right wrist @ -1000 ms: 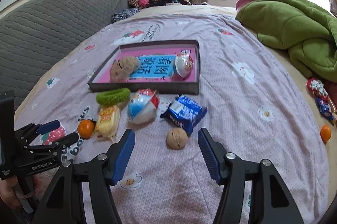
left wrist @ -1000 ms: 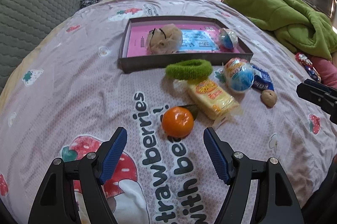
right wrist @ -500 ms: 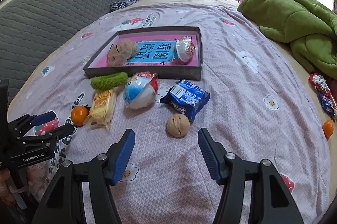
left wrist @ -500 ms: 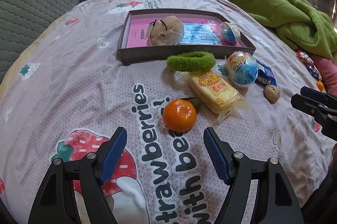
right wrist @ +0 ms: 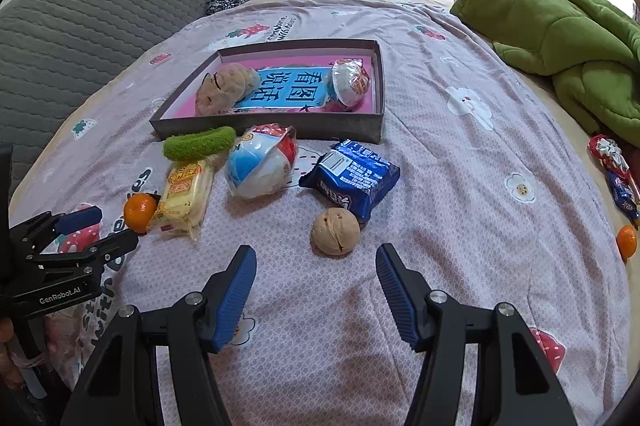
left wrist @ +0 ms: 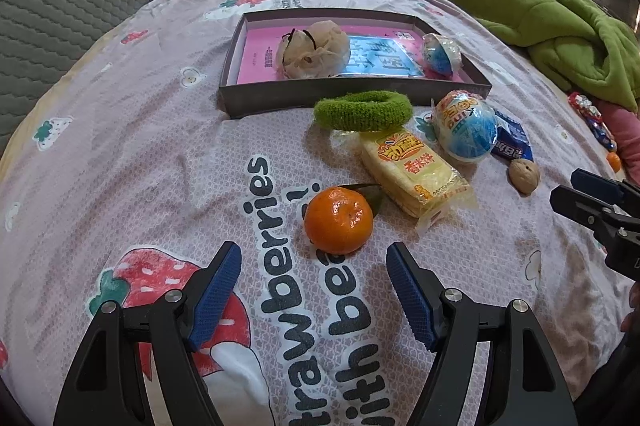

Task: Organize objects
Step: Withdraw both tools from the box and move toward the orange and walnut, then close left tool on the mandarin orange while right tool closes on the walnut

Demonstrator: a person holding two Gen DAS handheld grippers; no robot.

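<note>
On the bed (left wrist: 120, 154), loose items lie in a row just in front of a shallow tray (left wrist: 352, 94) that already holds a beige pouch (left wrist: 316, 50) and a wrapped ball.

The left gripper (left wrist: 314, 266) stands wide with nothing between its pads, and the tangerine (left wrist: 339, 220) sits just beyond its fingertips, slightly right of the centre line between them. Being round, the fruit offers no long axis to line up on; a short reach forward and down would probably bring the pads to either side of it.

The right gripper (right wrist: 316, 268) is likewise wide and holds nothing. The walnut (right wrist: 335, 232) lies just ahead of it, also a touch right of centre, touching or nearly touching the blue snack packet (right wrist: 352, 182) behind it; the view does not settle which.

So each hand has its own nearest target: tangerine for the left, walnut for the right. The yellow wafer pack (left wrist: 412, 174), just right of the tangerine and perhaps touching its leaf, runs its long axis away from the left gripper toward the tray.
</note>
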